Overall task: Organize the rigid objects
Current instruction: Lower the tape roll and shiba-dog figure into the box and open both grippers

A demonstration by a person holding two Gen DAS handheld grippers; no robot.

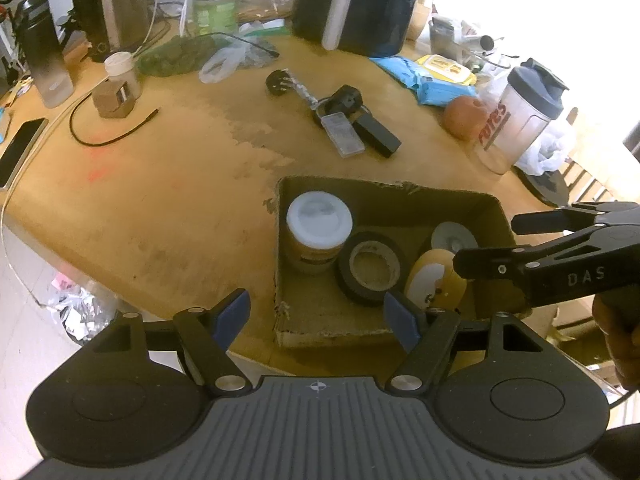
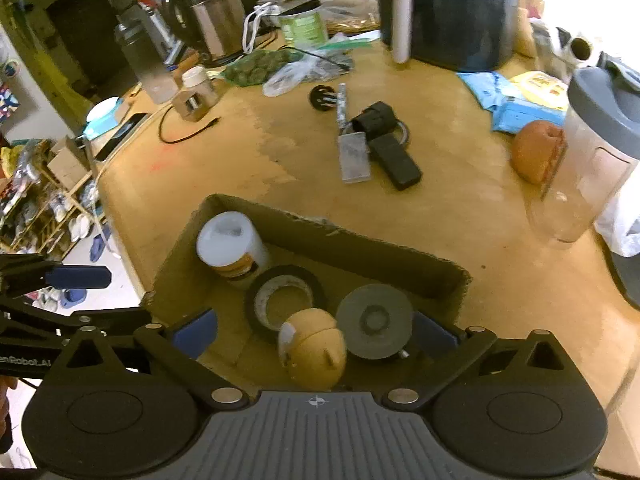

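The left gripper hangs wide apart and empty over the near-left edge of the cardboard box, while the right gripper, also spread wide with nothing between its pads, hovers inside the box above the yellow egg-shaped toy and grey disc. Beyond the box's far wall, near mid-table and seemingly nearer the right gripper, lie the loose pieces: a clear plastic case and a black rectangular block, long axes running away from the grippers.
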